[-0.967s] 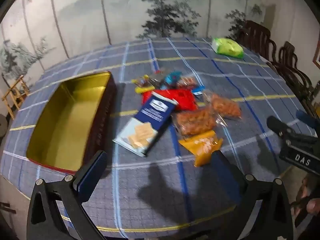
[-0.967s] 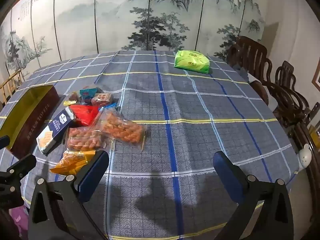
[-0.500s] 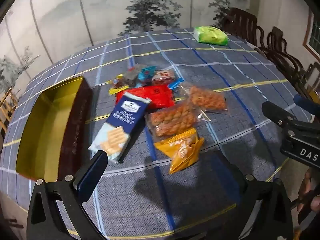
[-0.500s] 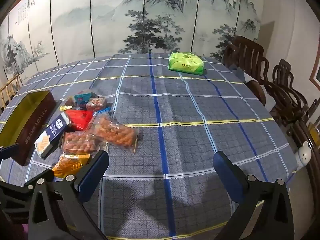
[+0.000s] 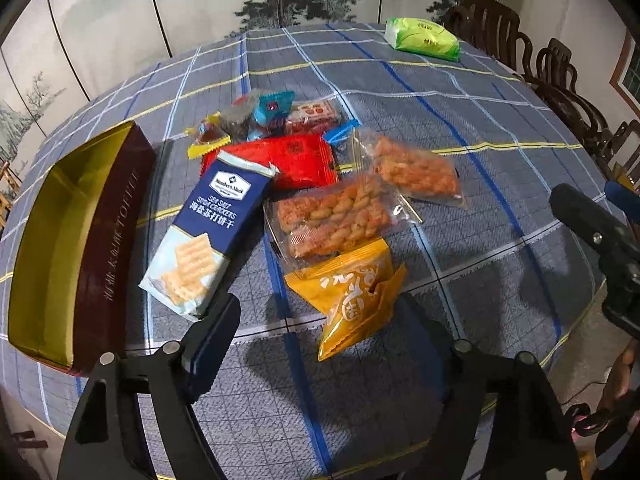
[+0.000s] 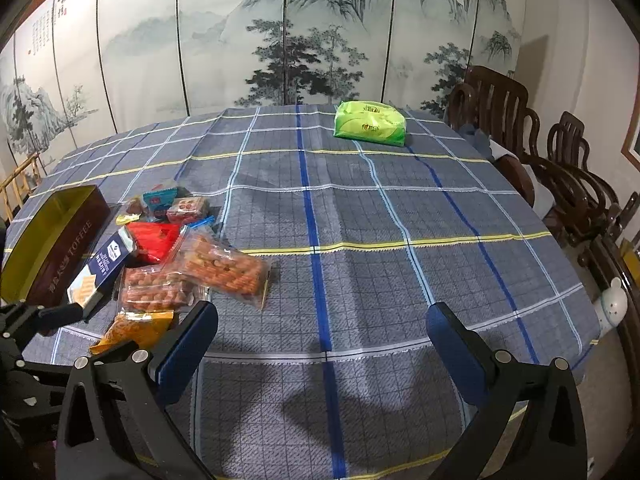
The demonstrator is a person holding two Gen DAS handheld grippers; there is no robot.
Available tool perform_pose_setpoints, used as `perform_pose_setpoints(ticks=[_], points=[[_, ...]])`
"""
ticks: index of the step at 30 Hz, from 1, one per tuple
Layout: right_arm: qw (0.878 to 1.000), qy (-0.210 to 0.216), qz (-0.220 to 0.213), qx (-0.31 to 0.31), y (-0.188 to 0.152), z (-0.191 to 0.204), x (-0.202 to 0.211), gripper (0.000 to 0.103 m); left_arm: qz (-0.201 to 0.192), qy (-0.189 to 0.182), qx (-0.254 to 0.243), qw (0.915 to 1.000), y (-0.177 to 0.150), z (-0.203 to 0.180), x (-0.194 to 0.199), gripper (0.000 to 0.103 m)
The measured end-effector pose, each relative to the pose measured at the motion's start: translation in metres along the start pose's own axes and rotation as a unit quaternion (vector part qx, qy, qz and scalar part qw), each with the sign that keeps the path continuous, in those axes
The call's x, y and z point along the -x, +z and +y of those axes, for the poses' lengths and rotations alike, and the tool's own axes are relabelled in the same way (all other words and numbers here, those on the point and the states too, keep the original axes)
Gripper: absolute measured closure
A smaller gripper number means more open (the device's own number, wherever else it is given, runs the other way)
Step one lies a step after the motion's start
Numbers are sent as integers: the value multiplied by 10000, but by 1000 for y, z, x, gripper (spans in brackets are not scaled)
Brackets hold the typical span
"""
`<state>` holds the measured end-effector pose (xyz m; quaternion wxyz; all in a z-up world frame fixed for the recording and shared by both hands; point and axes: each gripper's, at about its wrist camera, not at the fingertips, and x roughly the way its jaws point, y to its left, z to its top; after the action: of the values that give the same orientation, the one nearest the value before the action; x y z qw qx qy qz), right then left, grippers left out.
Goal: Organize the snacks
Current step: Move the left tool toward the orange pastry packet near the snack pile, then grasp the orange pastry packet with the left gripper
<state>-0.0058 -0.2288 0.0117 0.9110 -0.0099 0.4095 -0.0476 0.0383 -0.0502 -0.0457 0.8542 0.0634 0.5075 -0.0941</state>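
The left wrist view looks down past its tongs, close over the snack pile (image 5: 320, 208). The right wrist view faces across open tablecloth (image 6: 360, 240), the same pile (image 6: 168, 256) left of its tongs.

Ahead of your left gripper (image 5: 320, 320), jaws closing on nothing, the orange packet (image 5: 352, 292) lies nearest; twisted-snack bags (image 5: 332, 216) and the cracker box (image 5: 208, 236) crowd just beyond. The open tin (image 5: 76, 236) walls off its left side. Ahead of your right gripper (image 6: 320, 336) the tablecloth (image 6: 400, 220) lies bare up to the far green pack (image 6: 370, 123); chairs (image 6: 520, 136) line its right.
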Motion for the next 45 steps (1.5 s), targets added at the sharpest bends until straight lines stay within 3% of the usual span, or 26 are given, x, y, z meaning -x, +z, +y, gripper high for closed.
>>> perform_pose_setpoints(ticks=[8, 10, 12, 16, 21, 32, 34, 45], points=[[10000, 43, 46, 1, 0, -1, -2, 0, -26, -24, 10, 10000, 2, 0, -4, 34], [10000, 57, 51, -10, 0, -2, -2, 0, -38, -102, -33, 9999, 2, -2, -5, 46], [10000, 56, 52, -6, 0, -1, -2, 0, -62, -118, -161, 9998, 1, -6, -5, 71], [10000, 63, 66, -15, 0, -1, -2, 0, -202, 92, -401, 9989, -3, -14, -1, 75], [10000, 38, 60, -4, 0, 0, -3, 0, -234, -311, -335, 9987, -8, -10, 10, 76], [9999, 131, 69, 44, -2, 12, 5, 0, -429, -281, -475, 9976, -16, -17, 29, 75], [9999, 138, 69, 54, -2, 14, 5, 0, -498, -220, -515, 9972, -17, -18, 33, 93], [9997, 189, 133, 99, -2, 18, 9, 0, -557, -177, -440, 9973, -19, -8, 35, 99]])
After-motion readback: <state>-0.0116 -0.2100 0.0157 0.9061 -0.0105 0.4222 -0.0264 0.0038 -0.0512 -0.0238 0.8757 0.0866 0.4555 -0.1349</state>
